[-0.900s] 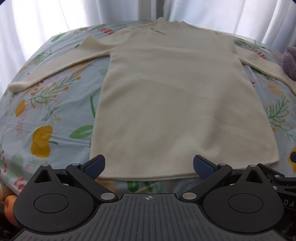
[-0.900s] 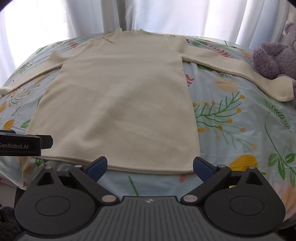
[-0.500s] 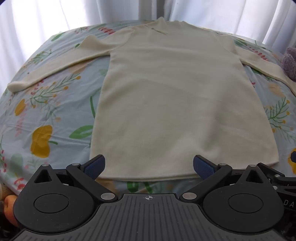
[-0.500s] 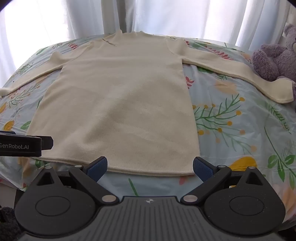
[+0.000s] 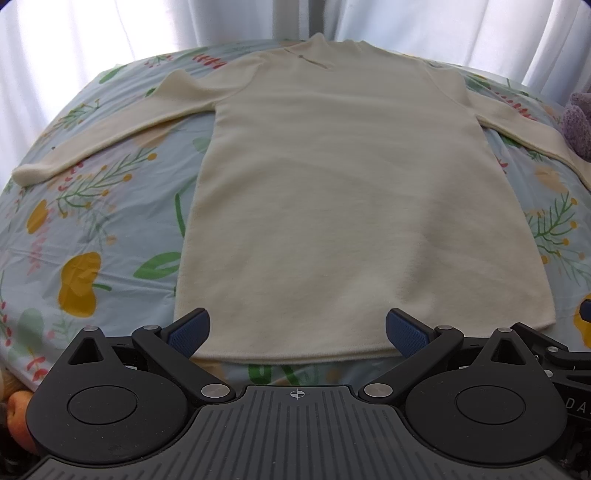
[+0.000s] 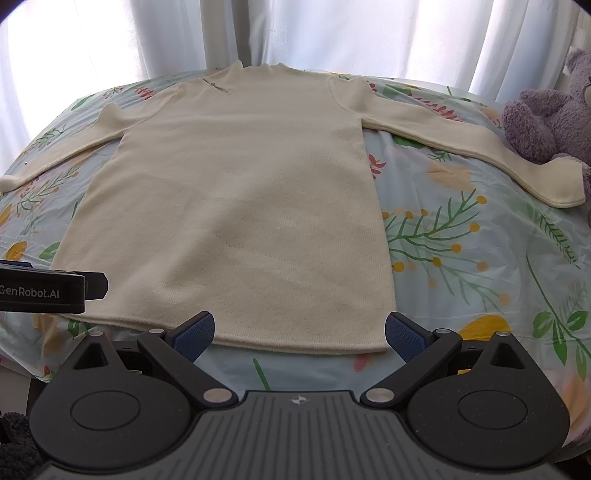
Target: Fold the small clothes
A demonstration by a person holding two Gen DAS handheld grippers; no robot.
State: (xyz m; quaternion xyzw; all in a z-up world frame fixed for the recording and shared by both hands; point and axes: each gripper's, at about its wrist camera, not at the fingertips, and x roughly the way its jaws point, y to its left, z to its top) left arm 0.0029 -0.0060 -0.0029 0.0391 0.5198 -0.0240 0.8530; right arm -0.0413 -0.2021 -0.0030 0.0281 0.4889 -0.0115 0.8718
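1. Your job is to fold the cream knitted long-sleeved top [image 5: 332, 206]. It lies flat on the bed with the pale blue flowery sheet [image 5: 110, 229], neck far from you by the white curtains [image 6: 332, 33] and bottom edge near you.

2. No fold has been made yet, as far as you can see. The body is spread out smooth. Both sleeves stick out to the sides.

3. The left sleeve [image 5: 103, 136] reaches out toward the left edge of the bed. The right sleeve [image 6: 480, 151] reaches out to the right, and its end lies just beside the purple teddy bear [image 6: 543, 114].

4. Your left tongs [image 5: 295, 330] are wide apart and hold nothing. They sit near the bottom edge of the top, close to its left corner.

5. Your right tongs [image 6: 299, 332] are wide apart too, and empty. They sit near the bottom edge, close to its right corner.

6. So you are at the very start. I think everything is left to do: fold in the sleeves, then fold the body over.

7. I think the next thing is to grab some cloth, maybe the bottom edge or a sleeve.
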